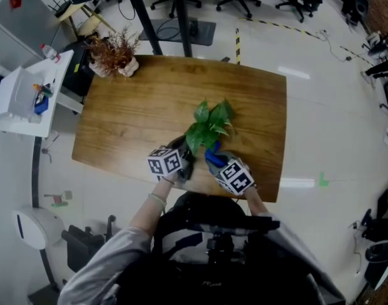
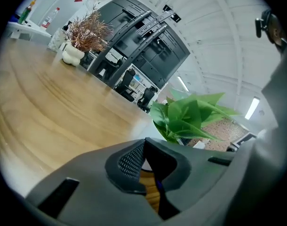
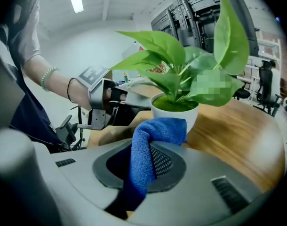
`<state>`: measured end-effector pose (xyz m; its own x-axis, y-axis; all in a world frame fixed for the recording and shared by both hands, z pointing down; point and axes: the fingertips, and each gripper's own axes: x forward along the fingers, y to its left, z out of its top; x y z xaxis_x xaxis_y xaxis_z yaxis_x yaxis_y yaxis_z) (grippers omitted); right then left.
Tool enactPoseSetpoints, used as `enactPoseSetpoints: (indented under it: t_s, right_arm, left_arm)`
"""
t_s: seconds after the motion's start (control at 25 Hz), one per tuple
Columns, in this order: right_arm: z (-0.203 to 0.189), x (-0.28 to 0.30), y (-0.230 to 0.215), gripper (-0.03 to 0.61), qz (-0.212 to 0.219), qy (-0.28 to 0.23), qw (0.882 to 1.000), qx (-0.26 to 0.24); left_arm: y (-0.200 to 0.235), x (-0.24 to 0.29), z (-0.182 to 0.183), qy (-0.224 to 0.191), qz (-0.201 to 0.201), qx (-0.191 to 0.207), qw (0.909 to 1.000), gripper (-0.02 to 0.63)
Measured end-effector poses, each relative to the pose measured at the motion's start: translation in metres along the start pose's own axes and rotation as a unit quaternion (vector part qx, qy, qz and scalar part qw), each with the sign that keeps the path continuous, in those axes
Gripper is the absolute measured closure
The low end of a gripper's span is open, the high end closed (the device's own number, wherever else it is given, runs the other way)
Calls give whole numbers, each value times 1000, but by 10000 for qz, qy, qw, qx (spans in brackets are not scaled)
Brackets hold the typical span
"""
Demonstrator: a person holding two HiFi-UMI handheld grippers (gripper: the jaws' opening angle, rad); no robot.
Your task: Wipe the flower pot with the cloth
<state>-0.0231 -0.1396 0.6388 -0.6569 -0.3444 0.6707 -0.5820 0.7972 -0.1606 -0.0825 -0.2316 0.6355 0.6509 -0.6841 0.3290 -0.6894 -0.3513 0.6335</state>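
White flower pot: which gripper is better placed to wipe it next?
Right. The right gripper is shut on the blue cloth, close against the white flower pot; the left gripper holds no cloth.

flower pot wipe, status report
Right gripper shut on blue cloth, cloth at flower pot side. Left gripper shut, empty, beside pot. Nothing blocking.

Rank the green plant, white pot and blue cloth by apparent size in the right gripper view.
1. green plant
2. blue cloth, though nearest the camera
3. white pot, partly hidden
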Motion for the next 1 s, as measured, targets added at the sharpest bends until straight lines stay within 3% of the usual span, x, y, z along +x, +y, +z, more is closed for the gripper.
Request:
enactPoseSetpoints:
  t_s: [0.2,0.44,0.6,0.76,1.0]
  right_arm:
    - [-5,2,3,517,-24,116,9999,125]
    - [-13,-35,-45,517,-742,-79,9959,501]
    - [2,-45,-82,517,-1034,-334,9932,417]
    - [27,-40,-86,517,-789,-511,9951,293]
    - [31,-23,-64,517,-491,-420,9976,255]
  left_arm:
    - [2,-1,9,-76,56,33,10000,609]
    - [-12,-22,5,-424,-57,-314,9986,609]
    - [-34,-24,-20,-212,-347,-435,9982,609]
    - [-43,-15,-33,0,-491,-389,9980,609]
    - [-20,-15,-9,-191,-290,-417,9985,609]
